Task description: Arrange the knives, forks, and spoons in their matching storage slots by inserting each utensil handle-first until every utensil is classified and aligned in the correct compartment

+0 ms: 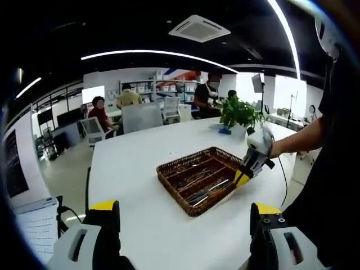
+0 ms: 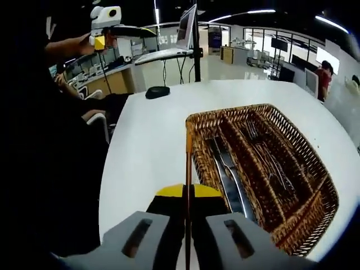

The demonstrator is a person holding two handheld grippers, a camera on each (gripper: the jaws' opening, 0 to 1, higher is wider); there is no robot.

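Our right gripper (image 2: 188,194) clenches a thin utensil (image 2: 187,163) pointing straight ahead beside the basket (image 2: 315,169), compartments lying just right, while the left gripper's (image 1: 183,222) fingers hang released.

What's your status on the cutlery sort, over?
Right gripper shut on a thin brown stick at the wicker tray corner. Left gripper open, held back over the white table. Cutlery lies in the slots.

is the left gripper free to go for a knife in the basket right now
Probably yes. The left gripper is open and holds nothing, with bare white table between it and the wicker basket. The right gripper, shut on a thin utensil, hovers at the basket's near corner and could crowd that side.
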